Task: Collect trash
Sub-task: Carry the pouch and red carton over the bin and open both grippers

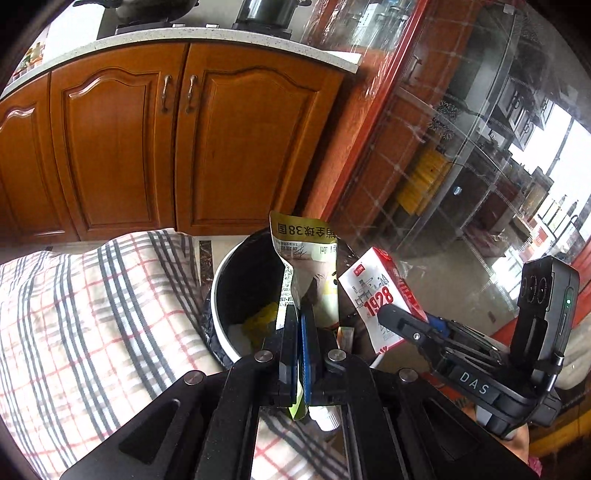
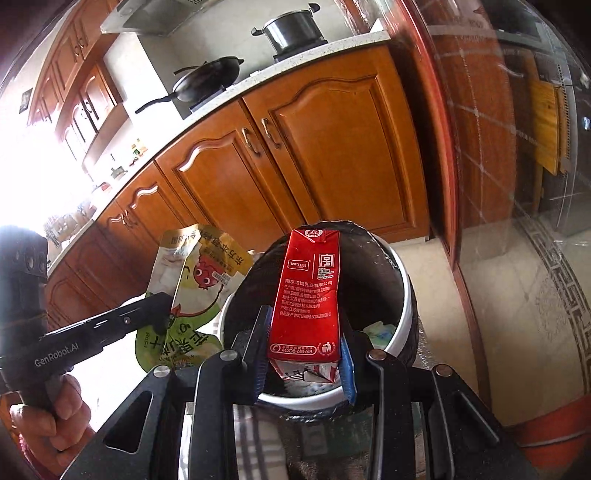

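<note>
My left gripper (image 1: 300, 314) is shut on a flattened green-and-white drink pouch (image 1: 314, 258) and holds it over the near rim of a white trash bin (image 1: 225, 332) with a black liner. My right gripper (image 2: 304, 325) is shut on a red-and-white milk carton (image 2: 308, 295) and holds it upright above the bin's (image 2: 400, 325) opening. In the left wrist view the carton (image 1: 376, 295) and the right gripper (image 1: 406, 325) sit to the right of the pouch. In the right wrist view the pouch (image 2: 192, 295) and the left gripper (image 2: 162, 314) sit to the left of the bin. Yellow and white scraps (image 1: 258, 325) lie in the bin.
A plaid cloth (image 1: 92, 314) covers the surface left of the bin. Wooden cabinets (image 1: 166, 147) under a white counter (image 1: 221, 37) stand behind, with a wok (image 2: 207, 81) and a pot (image 2: 291, 27) on top. A red-framed glass door (image 1: 461, 166) is on the right over a tiled floor (image 2: 498, 295).
</note>
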